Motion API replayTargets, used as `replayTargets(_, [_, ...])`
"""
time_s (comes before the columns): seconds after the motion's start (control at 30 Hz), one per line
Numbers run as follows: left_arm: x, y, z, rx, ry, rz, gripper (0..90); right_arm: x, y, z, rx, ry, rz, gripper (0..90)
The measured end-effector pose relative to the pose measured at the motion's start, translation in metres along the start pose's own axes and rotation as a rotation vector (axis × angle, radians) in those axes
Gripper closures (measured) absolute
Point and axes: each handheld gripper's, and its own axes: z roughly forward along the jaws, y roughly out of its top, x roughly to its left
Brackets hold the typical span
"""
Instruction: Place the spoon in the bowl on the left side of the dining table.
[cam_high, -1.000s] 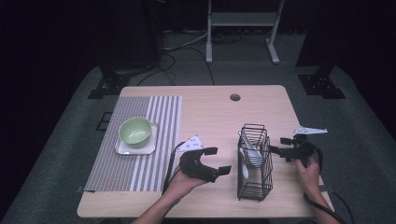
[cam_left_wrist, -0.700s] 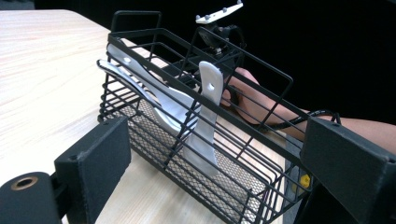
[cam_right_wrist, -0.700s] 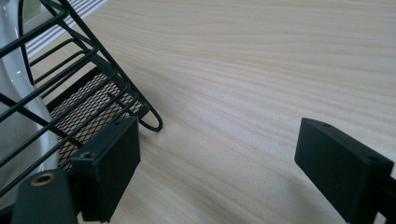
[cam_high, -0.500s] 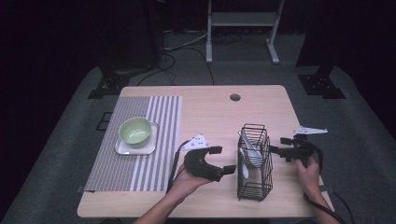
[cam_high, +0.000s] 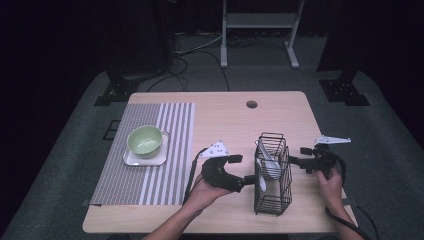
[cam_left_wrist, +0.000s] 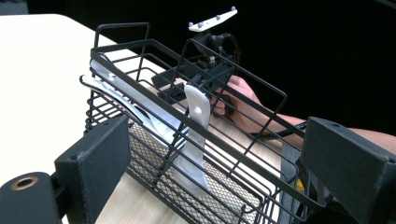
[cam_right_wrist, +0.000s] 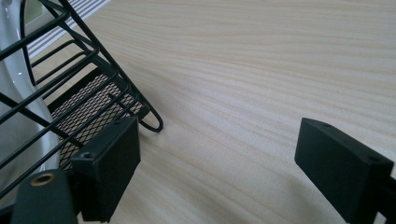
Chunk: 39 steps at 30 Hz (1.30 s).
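A black wire basket (cam_high: 272, 200) stands on the wooden table right of centre, with white spoons (cam_high: 268, 168) leaning inside it. My left gripper (cam_high: 242, 170) is just left of the basket, open, its jaws pointing at the basket's side. In the left gripper view the basket (cam_left_wrist: 140, 51) and the spoons (cam_left_wrist: 194, 135) sit close ahead of the open left gripper (cam_left_wrist: 217, 140). My right gripper (cam_high: 298, 156) is open just right of the basket. In the right gripper view, the right gripper (cam_right_wrist: 219, 140) frames bare wood, with the basket (cam_right_wrist: 93, 100) at its left jaw.
A green bowl (cam_high: 145, 140) sits on a white square plate (cam_high: 134, 160) on a striped placemat (cam_high: 150, 185) at the table's left. A cable hole (cam_high: 251, 104) lies near the far edge. The right gripper (cam_left_wrist: 205, 70) and its hand show beyond the basket.
My left gripper has moved right, closer to the basket's side. The right gripper and the basket have stayed put.
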Motion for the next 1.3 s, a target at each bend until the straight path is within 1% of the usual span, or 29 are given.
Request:
replayTargets(0.17, [-0.001, 0.003, 0.004, 0.006, 0.003, -0.005, 7.6, 0.0, 0.0, 0.0, 0.0, 0.0, 0.0, 13.1])
replayTargets(0.27, [-0.001, 0.004, 0.006, 0.01, 0.005, 0.0, 8.7, 0.0, 0.0, 0.0, -0.001, 0.001, -0.002, 13.1])
replayTargets(0.4, [-0.001, 0.005, 0.01, 0.005, 0.01, -0.008, 8.8, 0.0, 0.0, 0.0, -0.003, 0.002, -0.001, 13.1])
replayTargets(0.47, [-0.001, 0.005, 0.011, 0.006, 0.009, -0.006, 11.8, 0.0, 0.0, 0.0, -0.003, 0.002, 0.0, 13.1])
replayTargets(0.63, [-0.002, 0.006, 0.016, 0.014, 0.033, -0.017, 13.7, 0.0, 0.0, 0.0, -0.004, 0.002, 0.0, 13.1])
replayTargets(0.7, [-0.003, 0.006, 0.017, 0.014, 0.037, -0.021, 17.7, 0.0, 0.0, 0.0, -0.003, 0.003, 0.001, 13.1])
replayTargets(0.73, [-0.003, 0.007, 0.02, 0.023, 0.045, -0.023, 19.2, 0.0, 0.0, 0.0, -0.003, 0.003, 0.001, 13.1])
replayTargets(0.77, [-0.003, 0.007, 0.021, 0.023, 0.05, -0.027, 19.4, 0.0, 0.0, 0.0, -0.003, 0.003, 0.001, 13.1])
replayTargets(0.9, [-0.003, 0.007, 0.025, 0.027, 0.054, -0.032, 25.9, 0.0, 0.0, -0.001, -0.006, 0.005, 0.004, 13.1])
replayTargets(1.0, [-0.004, 0.007, 0.026, 0.03, 0.072, -0.024, 30.7, 0.0, 0.0, -0.001, -0.008, 0.006, 0.004, 13.1])
replayTargets(1.07, [-0.005, 0.006, 0.025, 0.023, 0.075, -0.018, 34.6, 0.0, 0.0, -0.001, -0.008, 0.007, 0.005, 13.1])
replayTargets(1.1, [-0.005, 0.007, 0.025, 0.012, 0.081, -0.012, 36.5, 0.0, 0.0, -0.001, -0.009, 0.007, 0.004, 13.1])
replayTargets(1.17, [-0.006, 0.007, 0.026, 0.01, 0.089, -0.008, 40.9, 0.0, 0.0, -0.001, -0.01, 0.008, 0.006, 13.1])
replayTargets(1.27, [-0.005, 0.007, 0.027, 0.018, 0.087, -0.015, 46.8, 0.0, 0.0, -0.001, -0.009, 0.008, 0.005, 13.1])
replayTargets(1.3, [-0.004, 0.007, 0.027, 0.021, 0.084, -0.018, 47.5, 0.0, 0.0, -0.001, -0.009, 0.008, 0.005, 13.1])
